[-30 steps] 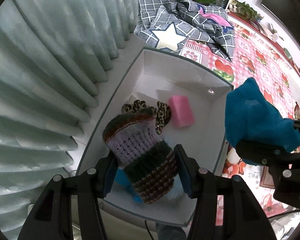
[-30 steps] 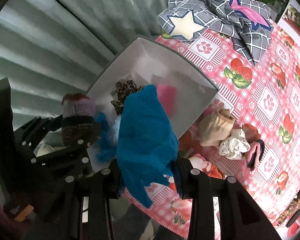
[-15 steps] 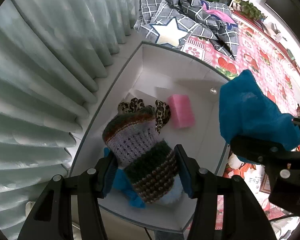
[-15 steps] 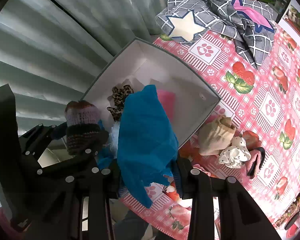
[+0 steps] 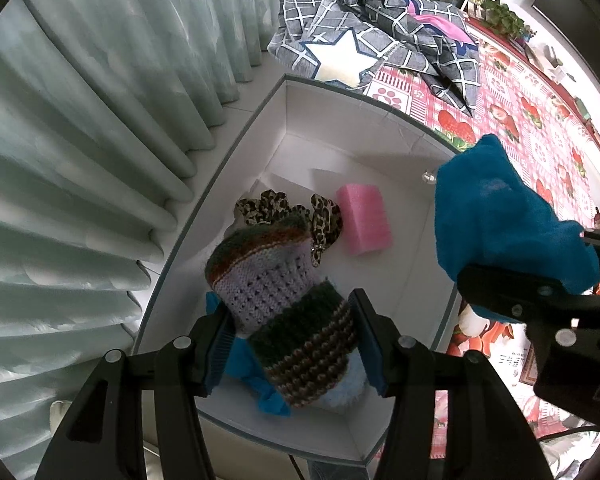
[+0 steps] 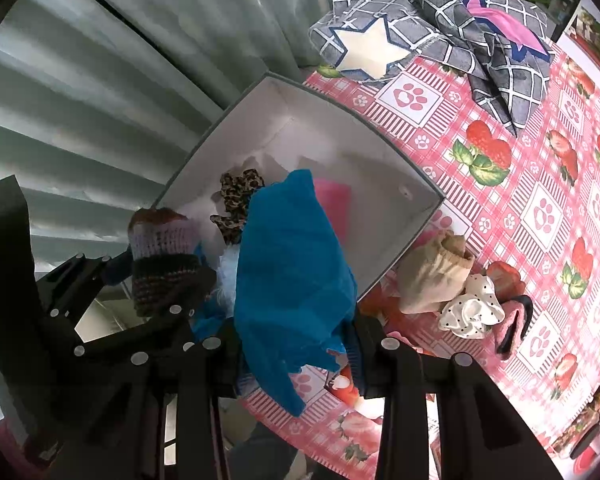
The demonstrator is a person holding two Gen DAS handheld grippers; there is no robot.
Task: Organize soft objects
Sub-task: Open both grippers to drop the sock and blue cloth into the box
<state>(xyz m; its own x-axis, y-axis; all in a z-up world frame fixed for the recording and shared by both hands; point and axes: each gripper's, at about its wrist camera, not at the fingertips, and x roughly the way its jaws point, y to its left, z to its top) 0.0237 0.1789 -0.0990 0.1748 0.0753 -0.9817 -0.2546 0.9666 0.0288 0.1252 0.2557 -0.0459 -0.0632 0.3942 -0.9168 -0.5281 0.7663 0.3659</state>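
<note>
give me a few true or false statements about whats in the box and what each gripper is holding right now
1. The left gripper is shut on a striped knit hat. True.
2. The right gripper holds nothing between its fingers. False: it is shut on a blue cloth.
3. A pink sponge lies inside the white box. True.
4. The leopard-print scrunchie lies on the tablecloth outside the box. False: it is in the box, beside the sponge.
5. A grey checked cloth with a white star lies beyond the box. True.
</note>
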